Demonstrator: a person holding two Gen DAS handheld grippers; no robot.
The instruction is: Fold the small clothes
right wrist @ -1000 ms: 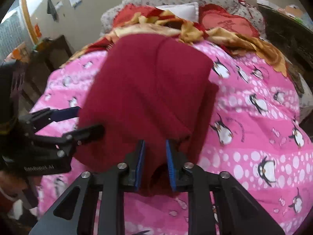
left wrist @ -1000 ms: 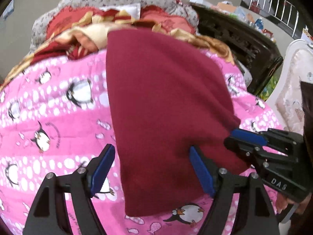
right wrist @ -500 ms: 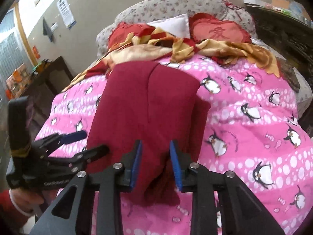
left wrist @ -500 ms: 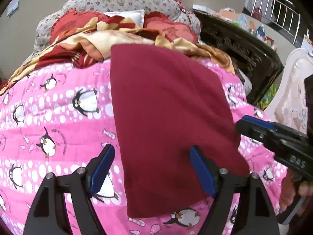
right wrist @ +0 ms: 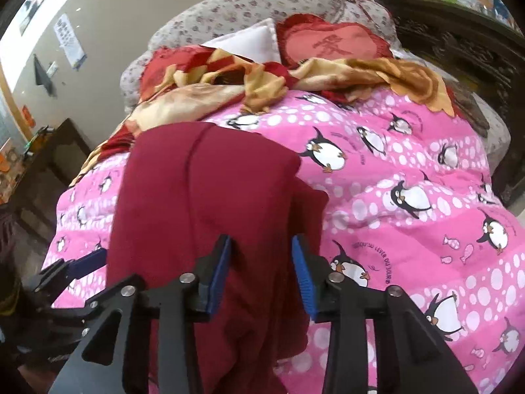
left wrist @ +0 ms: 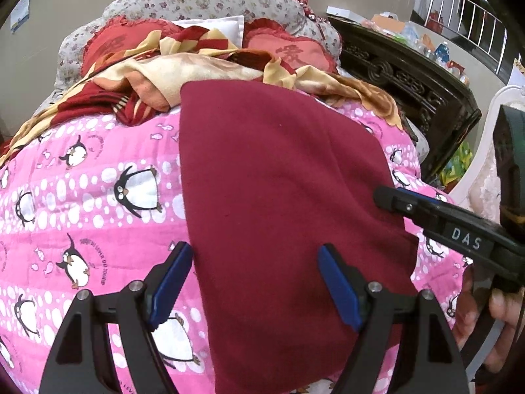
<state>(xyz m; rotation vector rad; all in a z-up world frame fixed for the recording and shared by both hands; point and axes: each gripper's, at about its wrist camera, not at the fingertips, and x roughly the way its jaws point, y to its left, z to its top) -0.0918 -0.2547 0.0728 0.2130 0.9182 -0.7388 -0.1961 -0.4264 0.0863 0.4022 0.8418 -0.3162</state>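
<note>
On the bed's pink penguin quilt lies the folded maroon garment, long axis running from the near edge toward the pillows. Left gripper fingers spread wide, holding nothing. Right gripper fingers opening, cloth between, unpressed. Only the right view shows a lengthwise seam and underlayer edge.

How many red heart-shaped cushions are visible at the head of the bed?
2: one red heart cushion left of the white pillow, another red heart cushion to its right. The rumpled blanket may hide more.
</note>
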